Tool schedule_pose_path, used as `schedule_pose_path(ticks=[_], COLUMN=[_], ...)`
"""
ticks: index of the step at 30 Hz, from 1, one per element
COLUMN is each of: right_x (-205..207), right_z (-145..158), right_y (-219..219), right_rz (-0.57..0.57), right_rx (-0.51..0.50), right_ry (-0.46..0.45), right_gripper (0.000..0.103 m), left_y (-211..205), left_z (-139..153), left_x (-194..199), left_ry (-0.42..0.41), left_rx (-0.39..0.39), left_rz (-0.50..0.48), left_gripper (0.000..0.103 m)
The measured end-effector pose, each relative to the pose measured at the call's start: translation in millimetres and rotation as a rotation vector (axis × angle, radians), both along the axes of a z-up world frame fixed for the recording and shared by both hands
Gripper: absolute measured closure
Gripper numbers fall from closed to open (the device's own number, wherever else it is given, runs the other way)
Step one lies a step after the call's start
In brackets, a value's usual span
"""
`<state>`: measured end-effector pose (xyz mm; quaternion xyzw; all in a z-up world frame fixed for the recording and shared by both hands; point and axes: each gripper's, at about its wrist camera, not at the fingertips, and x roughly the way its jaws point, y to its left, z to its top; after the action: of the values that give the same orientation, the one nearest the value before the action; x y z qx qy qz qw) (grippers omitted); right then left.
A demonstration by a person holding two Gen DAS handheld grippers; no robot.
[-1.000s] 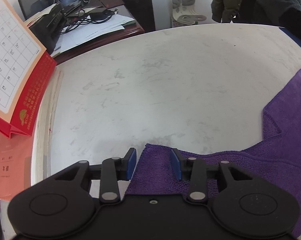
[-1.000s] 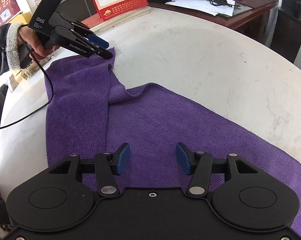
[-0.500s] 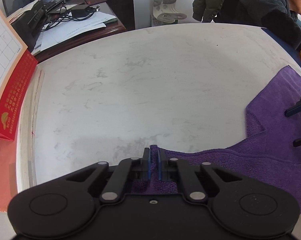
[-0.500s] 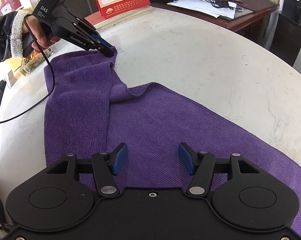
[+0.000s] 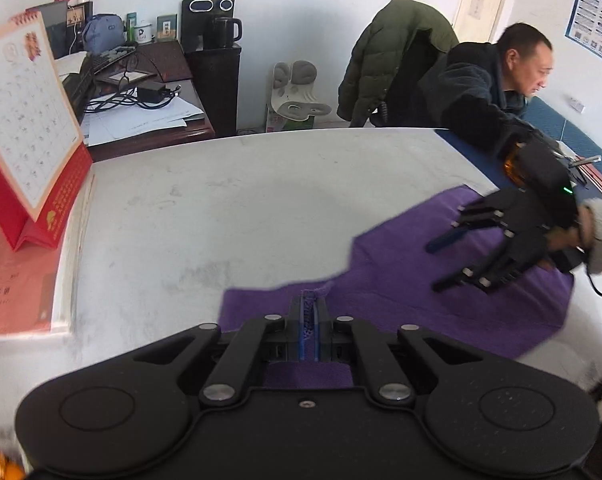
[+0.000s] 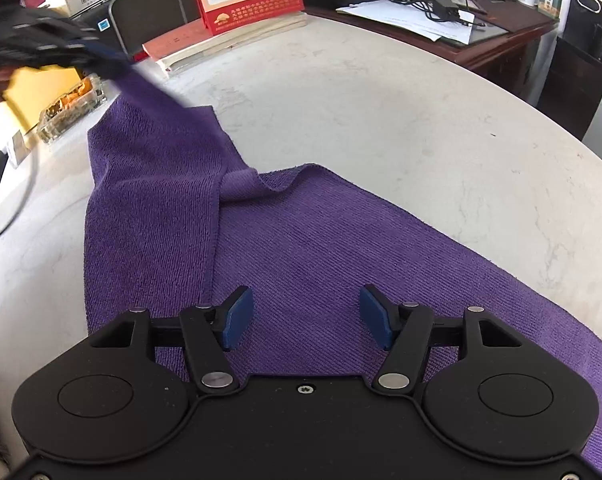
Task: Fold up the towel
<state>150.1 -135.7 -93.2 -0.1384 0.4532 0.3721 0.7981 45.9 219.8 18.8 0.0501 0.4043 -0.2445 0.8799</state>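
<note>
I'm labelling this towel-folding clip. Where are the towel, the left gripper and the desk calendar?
towel (image 6: 321, 248): right wrist view, on the flat middle of the cloth.
left gripper (image 5: 309, 314): left wrist view, between the fingertips shut on the towel's corner.
desk calendar (image 5: 25, 120): left wrist view, on the date grid page.

A white marbled table (image 6: 401, 128) is carrying a purple towel (image 6: 321, 248) lying near its front edge.
</note>
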Motion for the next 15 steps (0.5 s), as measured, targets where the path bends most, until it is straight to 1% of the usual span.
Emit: schedule_pose_path(ticks=[3, 5, 7, 9, 12, 15], right_x=[-1.5, -3.8, -6.6, -8.8, -11.0, -9.9], right_z=[-0.3, -0.8, -1.4, -2.0, -2.2, -1.5], right_y=[0.1, 1.7, 4.3, 6.8, 12.1, 14.6], right_rz=[-0.003, 0.003, 0.017, 0.036, 0.06, 0.06], right_rx=[-0.004, -0.014, -0.028, -0.043, -0.076, -0.087], right_ry=[-0.005, -0.015, -0.025, -0.034, -0.048, -0.041], right_gripper=[0.043, 0.041, 0.038, 0.032, 0.03, 0.03], left_y=[5.0, 8.7, 11.0, 16.2, 29.0, 42.3], left_z=[-2.0, -8.1, -20.2, -31.7, -50.5, -66.2], left_x=[-39.3, -62.0, -85.7, -97.5, -108.3, -115.6], left_ry=[0.033, 0.065, 0.103, 0.136, 0.183, 0.226], left_rx=[0.031, 0.05, 0.111, 0.142, 0.187, 0.236], left_rz=[0.028, 0.057, 0.076, 0.096, 0.131, 0.157], left_gripper=[0.099, 0.099, 0.099, 0.099, 0.099, 0.099])
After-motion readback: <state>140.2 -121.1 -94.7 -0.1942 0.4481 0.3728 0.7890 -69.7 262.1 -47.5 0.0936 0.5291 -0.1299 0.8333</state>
